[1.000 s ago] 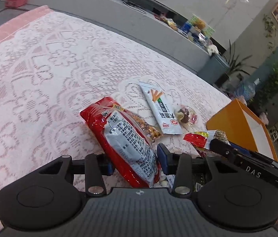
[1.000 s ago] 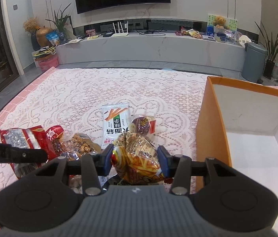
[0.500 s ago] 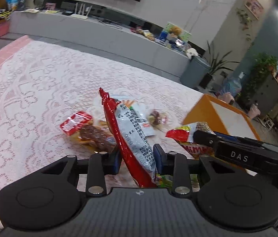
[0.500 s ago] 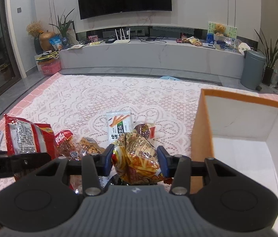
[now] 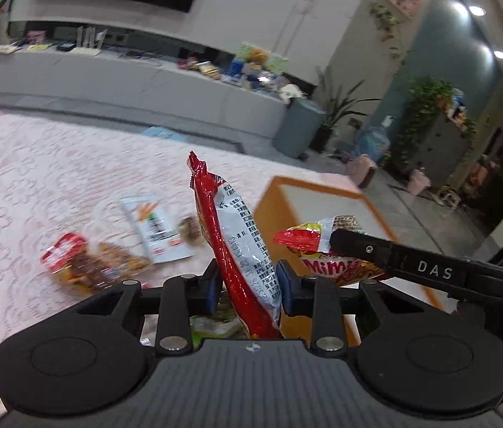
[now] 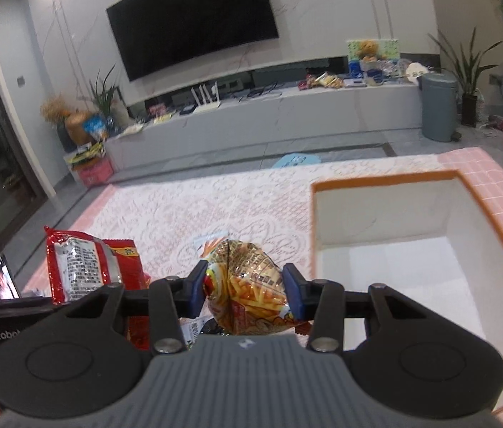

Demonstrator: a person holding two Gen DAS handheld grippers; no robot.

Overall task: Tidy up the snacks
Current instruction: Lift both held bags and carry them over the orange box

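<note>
My left gripper [image 5: 249, 290] is shut on a red and silver snack bag [image 5: 237, 235], which stands upright between the blue pads, clear of the table. To its right, my right gripper [image 6: 242, 289] is shut on a yellow crinkled snack bag [image 6: 248, 281], labelled "Mimi" [image 5: 326, 265] in the left wrist view. The orange box [image 6: 383, 177] with white inner walls sits just right of and below the yellow bag; its inside shows nothing. In the right wrist view the red bag [image 6: 80, 267] hangs at the left.
On the pink lace tablecloth [image 5: 37, 178] lie a white stick-snack packet [image 5: 153, 228], a red and brown packet [image 5: 87, 267] and a small round sweet [image 5: 189, 228]. A phone [image 6: 0, 281] shows at the left edge. Beyond the table are a grey bench and a bin.
Both grippers have risen from the table with their bags. The red bag went from lying flat to standing upright in the left jaws. The orange box now sits lower in both views.
</note>
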